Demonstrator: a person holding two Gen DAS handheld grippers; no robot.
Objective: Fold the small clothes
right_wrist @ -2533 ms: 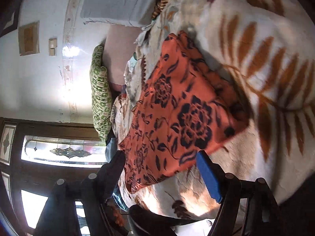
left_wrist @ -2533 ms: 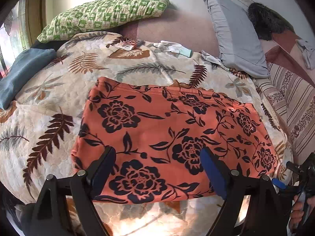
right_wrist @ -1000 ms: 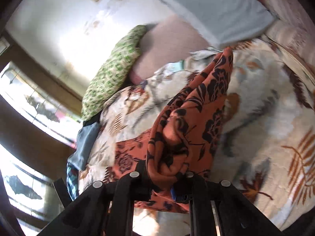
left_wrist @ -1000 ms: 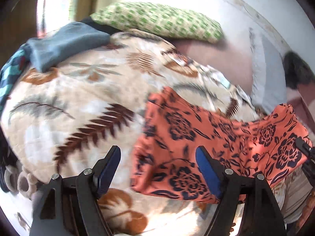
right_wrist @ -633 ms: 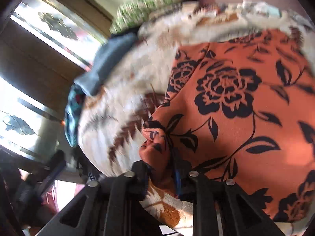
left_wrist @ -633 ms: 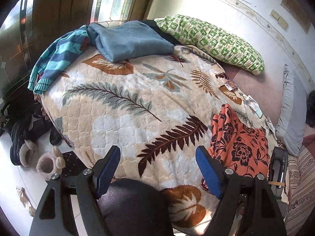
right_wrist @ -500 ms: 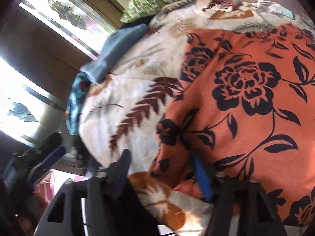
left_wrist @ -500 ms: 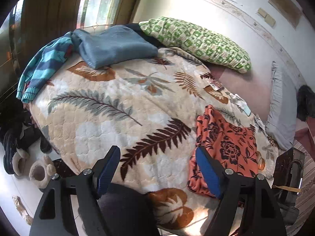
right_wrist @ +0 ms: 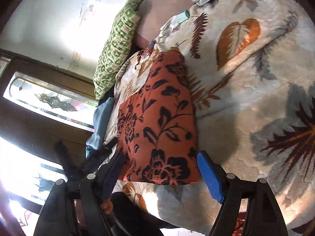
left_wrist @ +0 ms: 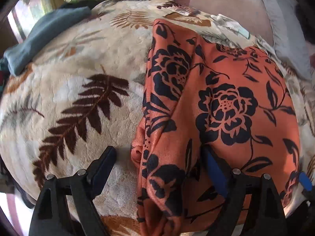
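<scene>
two open grippers hang over a half-folded orange garment with a black flower print (left_wrist: 226,106), which lies on a cream fleece blanket patterned with brown fern leaves (left_wrist: 74,90) covering the bed. in the left wrist view the garment fills the frame from 12 to 5 o'clock, its left edge bunched into loose ridges rather than a clean crease. the left gripper (left_wrist: 160,169) stands with jaws spread wide, holding nothing; the left black pad presses near the blanket just beside the bunched hem, and the blue pad sits over the cloth at about 5 o'clock. in the right wrist view the right gripper (right_wrist: 160,169) is likewise spread and empty, straddling the near end of the garment at 6 o'clock.

the risk, judged from this lay, is in the rumpled edge: a pinch there may catch only the top layer, or several ridges at once, and the next fold would then drag the stack crooked. the plush blanket could also be nipped along with the cloth. a green-and-white patterned pillow (right_wrist: 116,45) at 11 o'clock and a folded blue-grey cloth (left_wrist: 45,37) at 10 o'clock lie well apart and look unlikely to interfere.
</scene>
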